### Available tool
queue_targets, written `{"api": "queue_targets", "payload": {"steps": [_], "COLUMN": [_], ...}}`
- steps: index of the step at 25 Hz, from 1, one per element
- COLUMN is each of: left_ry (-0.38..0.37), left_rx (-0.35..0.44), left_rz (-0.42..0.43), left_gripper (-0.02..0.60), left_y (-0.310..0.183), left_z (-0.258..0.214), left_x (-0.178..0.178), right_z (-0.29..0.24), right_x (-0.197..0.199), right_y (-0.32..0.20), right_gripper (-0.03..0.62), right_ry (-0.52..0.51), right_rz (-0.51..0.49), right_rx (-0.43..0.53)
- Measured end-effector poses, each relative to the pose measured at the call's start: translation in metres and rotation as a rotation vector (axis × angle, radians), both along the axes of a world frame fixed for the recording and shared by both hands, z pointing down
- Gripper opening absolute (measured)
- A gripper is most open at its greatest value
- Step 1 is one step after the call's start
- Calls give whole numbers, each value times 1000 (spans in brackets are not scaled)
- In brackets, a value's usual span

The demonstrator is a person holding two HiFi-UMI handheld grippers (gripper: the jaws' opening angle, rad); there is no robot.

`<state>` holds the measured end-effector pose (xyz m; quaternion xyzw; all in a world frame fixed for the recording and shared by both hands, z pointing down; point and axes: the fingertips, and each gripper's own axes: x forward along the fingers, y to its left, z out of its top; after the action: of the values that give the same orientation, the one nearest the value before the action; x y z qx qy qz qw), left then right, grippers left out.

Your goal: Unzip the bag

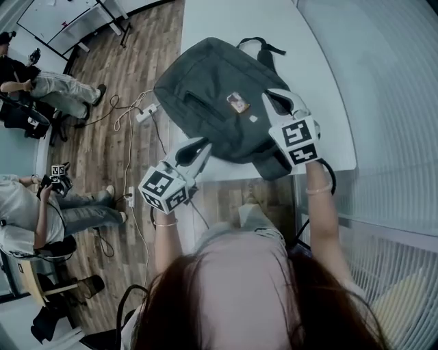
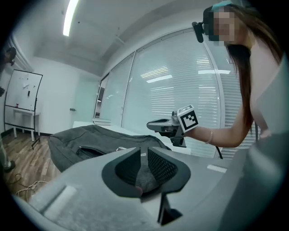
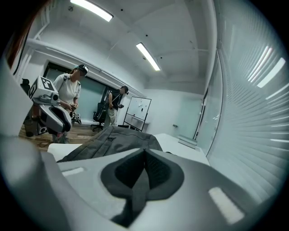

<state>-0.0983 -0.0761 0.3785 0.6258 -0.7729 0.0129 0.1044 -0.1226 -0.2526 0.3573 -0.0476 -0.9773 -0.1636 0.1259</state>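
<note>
While bag (image 1: 212, 89) lies on table (image 1: 226, 20) in head view, left gripper (image 1: 198, 147) and right gripper (image 1: 284, 101) flank its near end. Left gripper view: fingers (image 2: 163, 166) clamp bag cloth. Right gripper view: fingers (image 3: 159, 169) nip strap (image 3: 137, 191), apparently zip pull; next, draw it along.

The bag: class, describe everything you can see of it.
Dark grey fabric backpack lying flat on the white table, near its edge. It has a front zip pocket, small tan label, carry strap at the far end. The left claw pinches its near edge; the right claw is shut on a dark strap.
</note>
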Motion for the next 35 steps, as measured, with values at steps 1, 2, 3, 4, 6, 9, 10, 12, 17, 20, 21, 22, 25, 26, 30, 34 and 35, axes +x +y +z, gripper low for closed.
{"api": "queue_targets", "payload": {"steps": [1,2,3,4,6,9,10,12,17,20,21,22,25,26,30,34,35], "left_ry": [-7,-12,-16,-19,-24,-30,-35,-44,-75,-94,-97,-101,-115,-119,-131,-143,-146], "left_rx": [5,10,14,17,23,41,46,57,74,79,84,90,102,103,109,124,127], "left_rz": [-14,-27,-39,-48,-54,-61,-65,-74,-92,-111,-115,-120,-134,-137,-148,-169,-175], "left_gripper": [58,58,54,49,38,38,38,38,38,32,31,29,26,26,21,14,12], "left_y": [4,9,14,19,25,33,35,40,51,59,61,64,72,74,82,89,92], "left_z": [-2,-4,-7,-9,-13,-19,-21,-25,-32,-35,-37,-40,-48,-51,-59,-67,-69], "left_x": [-1,-1,-1,0,2,5,6,8,14,20,22,25,33,36,46,56,58], "right_z": [-1,-3,-6,-10,-17,-25,-27,-30,-30,-31,-32,-34,-38,-39,-41,-47,-49], "right_x": [3,7,11,15,23,34,37,44,59,70,74,78,90,94,108,121,124], "right_y": [6,13,21,28,40,55,60,70,91,101,104,107,117,121,134,146,150], "right_gripper": [5,3,4,5,5,5,5,5,5,5,3,3,3,3,3,3,3], "right_ry": [0,0,-2,-5,-12,-27,-34,-46,-63,-68,-73,-78,-93,-98,-119,-142,-147], "right_rz": [7,12,16,18,24,36,40,44,54,60,65,70,78,79,82,86,84], "right_rx": [-3,-7,-13,-19,-26,-45,-57,-79,-113,-145,-151,-159,-193,-199,-201,-175,-161]}}
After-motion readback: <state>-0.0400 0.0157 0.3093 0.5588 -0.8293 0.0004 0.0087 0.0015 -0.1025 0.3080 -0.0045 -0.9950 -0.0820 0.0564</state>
